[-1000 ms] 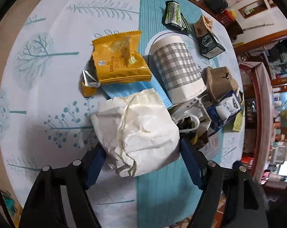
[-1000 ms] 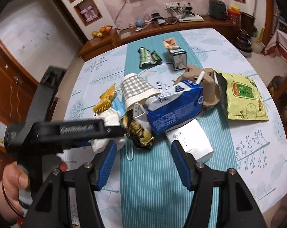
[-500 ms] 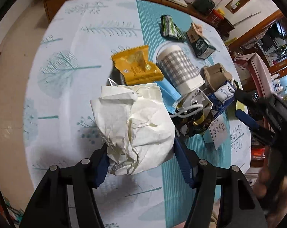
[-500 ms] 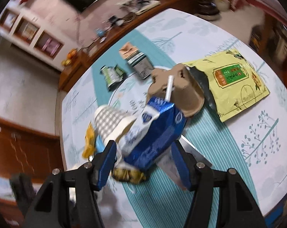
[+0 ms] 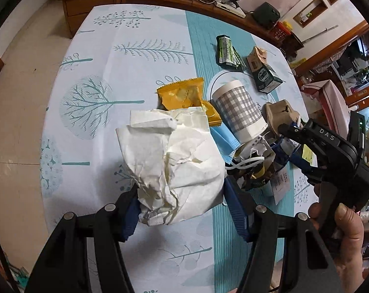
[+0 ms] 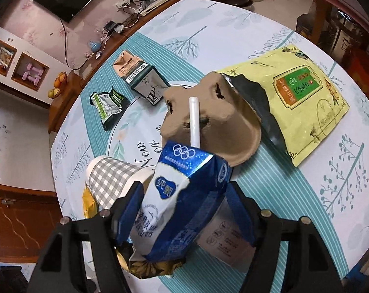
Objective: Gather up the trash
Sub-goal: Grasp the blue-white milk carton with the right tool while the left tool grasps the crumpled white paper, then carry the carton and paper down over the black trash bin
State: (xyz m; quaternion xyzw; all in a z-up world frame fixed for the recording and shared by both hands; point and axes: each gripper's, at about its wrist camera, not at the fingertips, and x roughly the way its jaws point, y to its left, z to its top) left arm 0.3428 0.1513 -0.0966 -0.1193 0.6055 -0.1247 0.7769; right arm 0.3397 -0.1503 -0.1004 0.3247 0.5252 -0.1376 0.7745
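On the surface (image 5: 140,48): scattered trash
Left gripper (image 5: 182,210): clenched on a crumpled white paper bag (image 5: 174,161), lifted above the cloth
Right gripper (image 6: 184,205): jaws spread around the blue milk carton (image 6: 184,207); contact unclear
Straw (image 6: 194,122): sticking from the carton

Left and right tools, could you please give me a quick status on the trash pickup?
Left tool clamped on crumpled white paper wad. Right tool straddling blue milk carton, grip unclear. Brown pulp cup carrier crowds behind it.
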